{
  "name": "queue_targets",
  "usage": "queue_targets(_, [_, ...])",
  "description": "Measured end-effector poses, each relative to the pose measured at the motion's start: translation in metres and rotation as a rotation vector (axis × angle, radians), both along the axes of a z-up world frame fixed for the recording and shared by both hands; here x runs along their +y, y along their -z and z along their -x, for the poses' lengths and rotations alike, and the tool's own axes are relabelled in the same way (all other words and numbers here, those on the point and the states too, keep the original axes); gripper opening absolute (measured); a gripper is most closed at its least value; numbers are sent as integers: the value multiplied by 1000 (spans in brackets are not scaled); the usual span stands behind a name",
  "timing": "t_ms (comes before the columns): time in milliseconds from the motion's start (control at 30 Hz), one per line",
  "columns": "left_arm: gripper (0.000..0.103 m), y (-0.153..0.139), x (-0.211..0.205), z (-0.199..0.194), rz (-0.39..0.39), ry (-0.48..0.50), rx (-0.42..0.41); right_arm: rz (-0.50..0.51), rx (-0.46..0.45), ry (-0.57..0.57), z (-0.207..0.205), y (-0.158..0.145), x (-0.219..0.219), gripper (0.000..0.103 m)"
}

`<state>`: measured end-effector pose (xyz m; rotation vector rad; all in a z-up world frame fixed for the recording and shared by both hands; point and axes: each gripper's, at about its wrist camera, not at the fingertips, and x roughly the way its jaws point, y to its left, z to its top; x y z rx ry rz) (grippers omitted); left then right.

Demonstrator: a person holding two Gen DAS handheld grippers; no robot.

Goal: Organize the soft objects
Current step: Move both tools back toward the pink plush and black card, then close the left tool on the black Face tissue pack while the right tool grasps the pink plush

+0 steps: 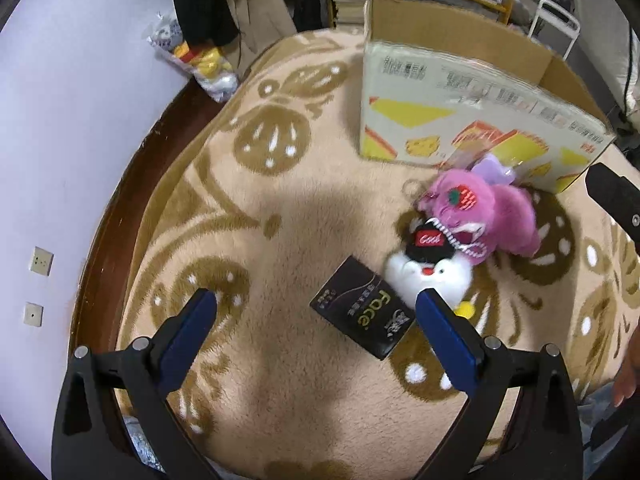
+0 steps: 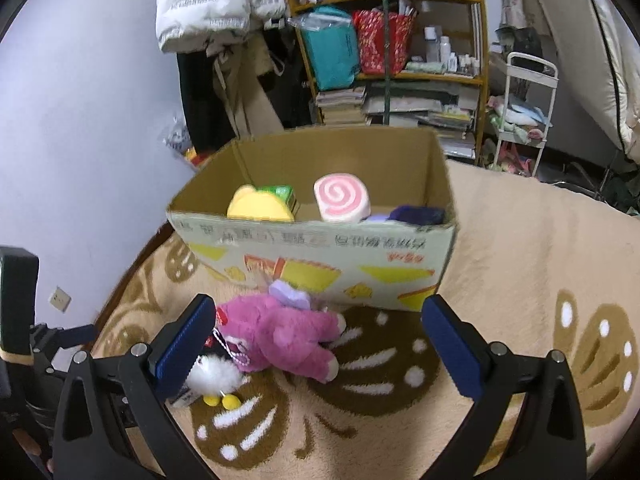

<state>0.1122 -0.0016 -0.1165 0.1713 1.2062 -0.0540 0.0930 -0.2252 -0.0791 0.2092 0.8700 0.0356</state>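
Your left tool [image 1: 316, 312] and right tool [image 2: 318, 332] are hanging spread, empty; the black packet [image 1: 362, 309] is showing "Face", the white plush's cap [image 1: 430, 240] perhaps "Cool".

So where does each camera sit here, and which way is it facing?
Left wrist: on the left claw, angled down at the blanket, black packet and white plush; own open fingers show, plus the other claw's tip and a hand at right.
Right wrist: on the right claw, facing the cardboard box and shelves; own open fingers show, the left rig at left.
Shared: pink plush, white plush, box, blanket.
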Motion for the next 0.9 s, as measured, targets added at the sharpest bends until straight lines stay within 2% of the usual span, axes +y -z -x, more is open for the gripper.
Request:
queue_targets(100, [99,13,3,-4,-11,-13,58,28,35,8,-4,12,1,103])
queue_targets(233, [99,28,7,-7,4,-22,126,-16,88,17,-10,27,-3,103])
queue_targets(333, [99,48,11,-10,69,-6,227,-54,123,28,-15,39,-7,103])
queue_targets(400, [99,53,12,-12,91,-11,244,-76,142,38,-17,47,-10,103])
queue_targets(733, [99,48,-4,-11,94,74,203,-100,190,59,-24,70,-9,103])
queue_targets(900, [99,49,-18,-12,41,116,185,-106,194,46,-29,74,-6,103])
